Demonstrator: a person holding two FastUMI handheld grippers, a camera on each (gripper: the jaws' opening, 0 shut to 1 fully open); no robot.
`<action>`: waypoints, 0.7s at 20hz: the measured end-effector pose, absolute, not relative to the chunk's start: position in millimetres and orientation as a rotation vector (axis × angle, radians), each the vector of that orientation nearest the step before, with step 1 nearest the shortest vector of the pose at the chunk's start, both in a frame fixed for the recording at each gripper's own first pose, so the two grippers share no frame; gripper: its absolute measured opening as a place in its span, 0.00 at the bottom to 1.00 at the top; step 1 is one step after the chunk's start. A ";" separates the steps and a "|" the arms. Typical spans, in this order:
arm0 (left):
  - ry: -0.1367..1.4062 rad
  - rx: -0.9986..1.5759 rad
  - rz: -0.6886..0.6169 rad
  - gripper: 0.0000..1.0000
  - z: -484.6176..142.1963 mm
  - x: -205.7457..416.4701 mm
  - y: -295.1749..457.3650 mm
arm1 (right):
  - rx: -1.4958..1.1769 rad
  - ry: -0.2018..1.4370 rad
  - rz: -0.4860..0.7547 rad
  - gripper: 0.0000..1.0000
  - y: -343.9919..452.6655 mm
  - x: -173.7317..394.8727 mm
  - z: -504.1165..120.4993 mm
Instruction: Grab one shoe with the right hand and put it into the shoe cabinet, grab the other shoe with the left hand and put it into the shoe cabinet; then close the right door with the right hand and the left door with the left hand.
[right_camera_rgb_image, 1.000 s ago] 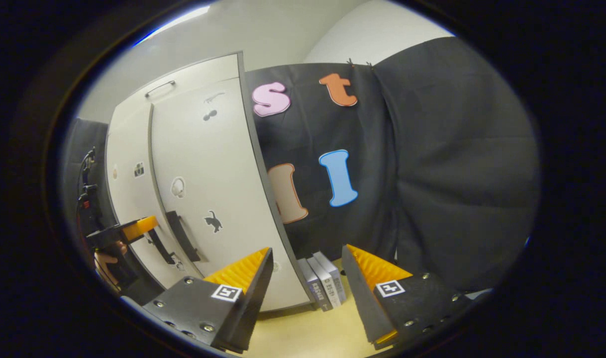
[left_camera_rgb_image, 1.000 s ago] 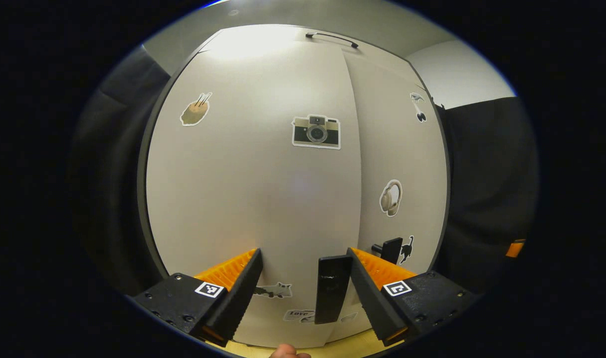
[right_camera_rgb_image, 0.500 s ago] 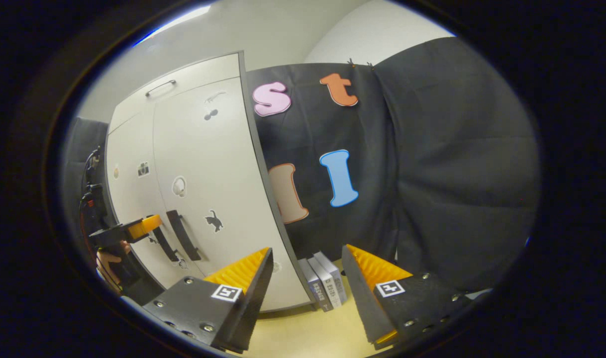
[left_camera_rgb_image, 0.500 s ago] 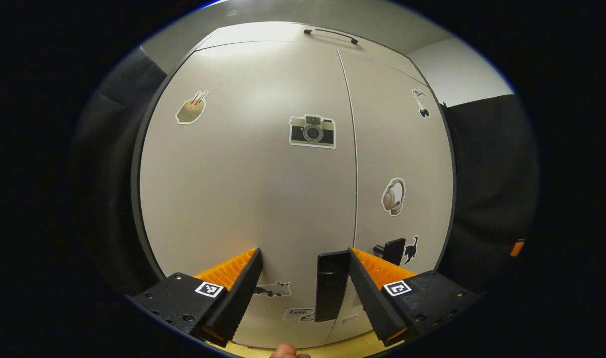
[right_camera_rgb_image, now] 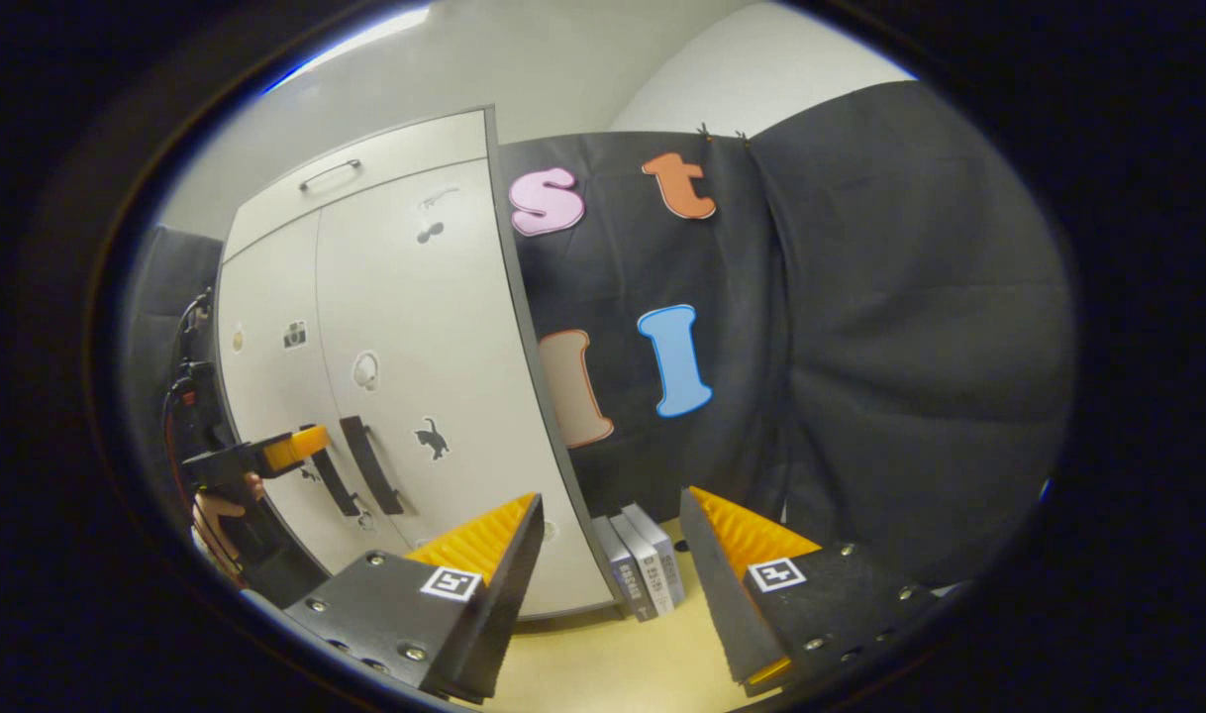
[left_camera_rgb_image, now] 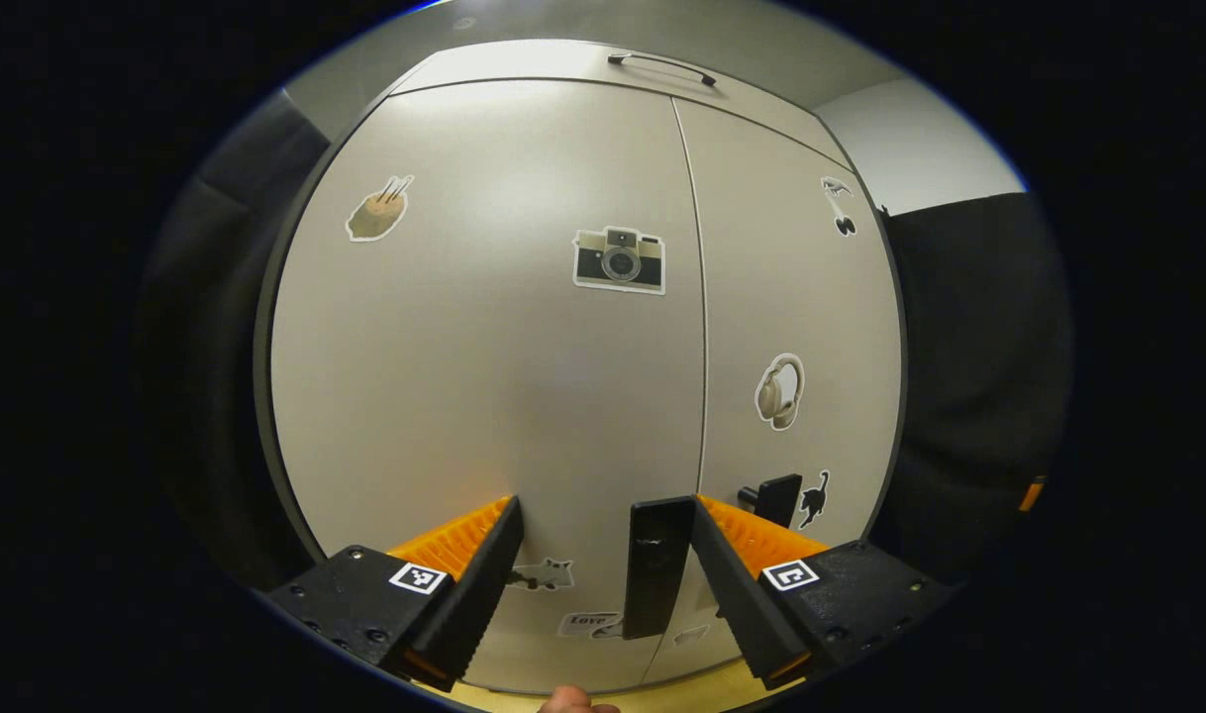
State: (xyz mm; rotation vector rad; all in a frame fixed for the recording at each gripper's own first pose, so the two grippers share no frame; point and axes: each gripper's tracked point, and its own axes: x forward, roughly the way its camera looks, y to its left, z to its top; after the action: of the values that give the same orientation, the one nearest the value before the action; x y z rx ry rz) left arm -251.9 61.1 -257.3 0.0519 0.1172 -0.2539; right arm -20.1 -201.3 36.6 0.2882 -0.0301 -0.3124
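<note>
The pale shoe cabinet stands right in front of me in the left gripper view. Its left door (left_camera_rgb_image: 484, 347) and right door (left_camera_rgb_image: 791, 297) both lie flush, with a thin seam between them. My left gripper (left_camera_rgb_image: 604, 500) is open, close to the left door. That door's black handle (left_camera_rgb_image: 651, 564) stands between the fingers, against the right one. The right door's handle (left_camera_rgb_image: 776, 495) sits just beyond. In the right gripper view the cabinet (right_camera_rgb_image: 415, 327) is off to the left, and my right gripper (right_camera_rgb_image: 611, 495) is open and holds nothing. The doors hide the cabinet's inside.
Several books (right_camera_rgb_image: 643, 560) stand upright on the yellowish floor (right_camera_rgb_image: 613, 663) against the cabinet's right side. A hand (right_camera_rgb_image: 222, 510) holds the left gripper (right_camera_rgb_image: 266, 456) at the door handles. A drawer with a black handle (left_camera_rgb_image: 659, 67) tops the cabinet. Black cloth hangs on both sides.
The left door has swung in from slightly ajar to flush with the right door, with the left gripper following it. The right gripper has barely moved.
</note>
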 end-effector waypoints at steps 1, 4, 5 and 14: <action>0.127 0.029 -0.257 1.00 -258.2 -255.0 60.6 | 0.286 -0.034 -0.310 0.83 -199.8 -21.5 38.8; 0.124 0.030 -0.257 1.00 -254.3 -263.2 62.5 | 0.282 -0.040 -0.301 0.82 -196.1 -25.6 42.1; 0.115 0.044 -0.250 1.00 -251.5 -265.7 65.2 | 0.282 -0.042 -0.297 0.82 -194.8 -25.5 43.3; 0.092 0.064 -0.214 0.98 -237.2 -288.8 84.1 | 0.288 -0.044 -0.246 0.83 -173.2 -27.1 44.5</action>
State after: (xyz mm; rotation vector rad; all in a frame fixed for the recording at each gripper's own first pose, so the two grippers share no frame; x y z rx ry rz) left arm -288.8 84.1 -237.2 0.0644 0.0923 -0.2137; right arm -27.1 -173.2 44.5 0.2877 -0.0438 -0.2465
